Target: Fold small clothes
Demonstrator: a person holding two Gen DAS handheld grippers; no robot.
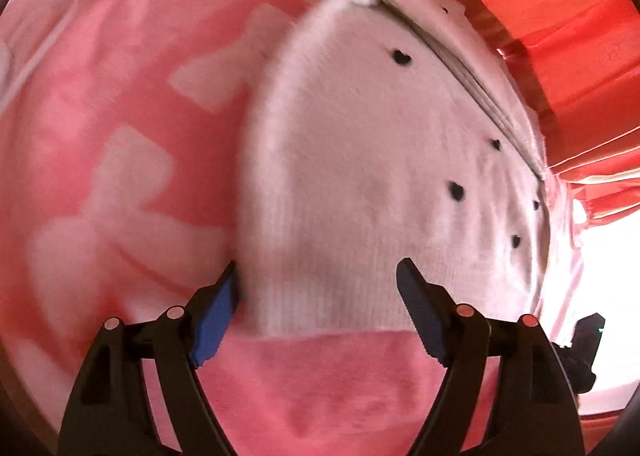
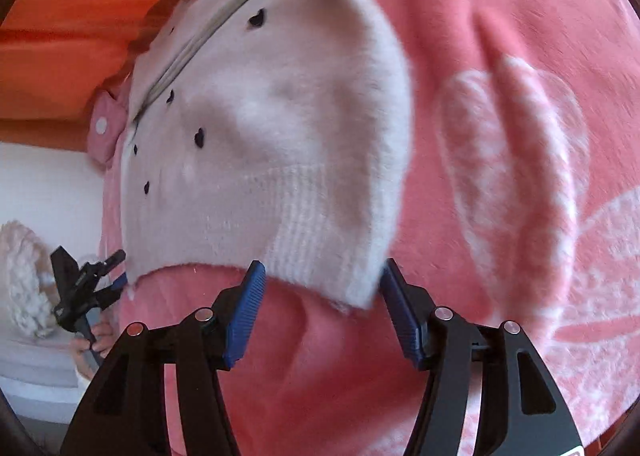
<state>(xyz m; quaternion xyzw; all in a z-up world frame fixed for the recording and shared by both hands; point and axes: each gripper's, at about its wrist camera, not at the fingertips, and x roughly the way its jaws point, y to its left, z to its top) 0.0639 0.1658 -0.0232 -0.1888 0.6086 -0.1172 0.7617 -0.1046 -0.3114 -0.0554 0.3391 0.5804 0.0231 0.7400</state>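
A small white fuzzy cardigan [image 1: 360, 175] with little black hearts lies on a pink blanket [image 1: 100, 135] with white patterns. My left gripper [image 1: 320, 276] is open, its blue pads on either side of the cardigan's ribbed hem. In the right wrist view the same cardigan [image 2: 280, 135] lies on the blanket [image 2: 500, 135]. My right gripper [image 2: 322, 272] is open, its pads straddling the hem's right corner. The left gripper [image 2: 86, 280] also shows at the far left of the right wrist view, held by a hand.
Orange-red fabric [image 1: 560, 35] rises behind the cardigan. A pink garment piece with a white snap [image 2: 105, 123] lies at the cardigan's left side. A white fluffy item [image 2: 24, 276] sits on a white surface at the left.
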